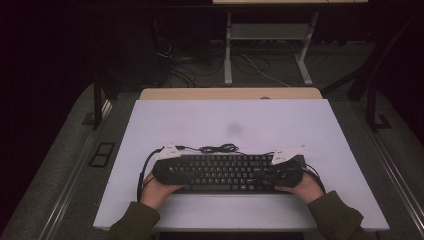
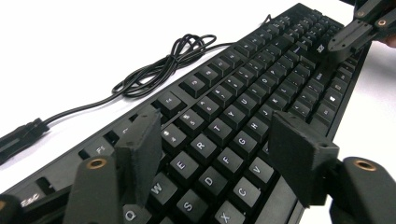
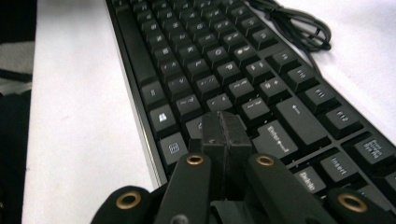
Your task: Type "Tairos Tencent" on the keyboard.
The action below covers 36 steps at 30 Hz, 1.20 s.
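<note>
1. Here, your black keyboard (image 1: 227,172) lies flat on the white table (image 1: 225,120), near the edge closest to you and roughly centred from side to side.
2. Your left gripper (image 2: 224,154) sits over the keyboard's left end. In the left gripper view its jaws stand wide apart, above the letter keys, with nothing held between them.
3. Your right gripper (image 3: 224,140) is at the keyboard's right end. In the right gripper view its two pads are pressed together with no gap, hanging over the keys near the Enter key. Whether the tips touch a key, you cannot tell.
4. In the high view, your left hand (image 1: 157,192) and right hand (image 1: 305,189) come in from the bottom edge, each wrapped around its gripper at one end of the keyboard.
5. The keyboard's black cable (image 1: 220,148) lies in a loose coil on the table just behind the keyboard's far edge, about mid-length.
6. Beyond the table, the legs of a white stand (image 1: 267,45) rest on the dark floor, with loose wires around them.
</note>
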Motion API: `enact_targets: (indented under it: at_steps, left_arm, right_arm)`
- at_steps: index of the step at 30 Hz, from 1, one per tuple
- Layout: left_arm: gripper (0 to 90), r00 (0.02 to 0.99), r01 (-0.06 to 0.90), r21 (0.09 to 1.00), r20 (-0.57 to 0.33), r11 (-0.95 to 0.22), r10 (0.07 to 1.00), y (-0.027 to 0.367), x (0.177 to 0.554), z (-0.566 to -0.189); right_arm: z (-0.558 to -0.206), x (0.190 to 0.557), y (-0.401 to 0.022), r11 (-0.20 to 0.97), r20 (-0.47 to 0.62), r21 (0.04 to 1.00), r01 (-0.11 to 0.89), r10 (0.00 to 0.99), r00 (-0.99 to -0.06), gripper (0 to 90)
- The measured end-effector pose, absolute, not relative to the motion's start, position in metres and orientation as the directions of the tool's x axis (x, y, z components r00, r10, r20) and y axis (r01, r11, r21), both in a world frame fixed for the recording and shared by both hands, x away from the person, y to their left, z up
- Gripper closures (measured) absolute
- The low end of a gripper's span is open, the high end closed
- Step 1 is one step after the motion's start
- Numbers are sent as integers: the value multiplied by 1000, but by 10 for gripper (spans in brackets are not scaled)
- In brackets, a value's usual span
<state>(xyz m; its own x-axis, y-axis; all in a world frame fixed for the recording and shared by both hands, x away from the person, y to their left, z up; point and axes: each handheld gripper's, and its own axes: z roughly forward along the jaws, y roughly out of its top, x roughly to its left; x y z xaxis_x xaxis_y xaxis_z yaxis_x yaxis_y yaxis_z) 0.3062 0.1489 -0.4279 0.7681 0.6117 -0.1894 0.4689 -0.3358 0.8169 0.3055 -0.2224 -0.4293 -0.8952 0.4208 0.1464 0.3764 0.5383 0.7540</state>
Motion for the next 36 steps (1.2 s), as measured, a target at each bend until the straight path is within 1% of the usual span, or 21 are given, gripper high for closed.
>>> enact_targets:
  at_steps: [3,6,8,10,14,18,21,24,30,36]
  left_arm:
    - [312,770,470,815,-192,-338,608,150,306,-429]
    - [301,772,471,814,-193,-340,606,149,305,-430]
    - [291,772,472,812,-193,-343,606,150,304,-430]
    - [289,770,475,811,-194,-342,608,150,303,-431]
    - [287,766,471,812,-184,-344,615,152,302,-431]
    - [305,762,473,813,-184,-339,621,154,301,-431]
    - [371,765,470,813,-181,-344,617,155,301,-430]
    - [476,769,464,814,-174,-349,616,155,301,-429]
    - [641,761,466,806,-156,-364,629,155,302,-428]
    - [766,751,474,808,-164,-350,639,160,304,-427]
  right_arm:
    - [-428,308,-222,506,176,768,393,423,-889,805]
    - [-426,310,-222,477,190,781,403,433,-881,700]
    - [-426,313,-220,458,207,787,414,436,-876,592]
    - [-426,315,-219,445,212,792,419,443,-871,553]
    - [-425,320,-213,413,232,803,429,447,-864,445]
    - [-423,324,-205,381,238,818,431,457,-857,316]
    - [-424,326,-199,366,241,826,429,459,-855,266]
    - [-424,329,-193,358,238,832,424,459,-856,238]
    - [-426,336,-181,349,237,840,417,456,-858,211]
    - [-426,340,-170,342,233,847,408,451,-862,208]
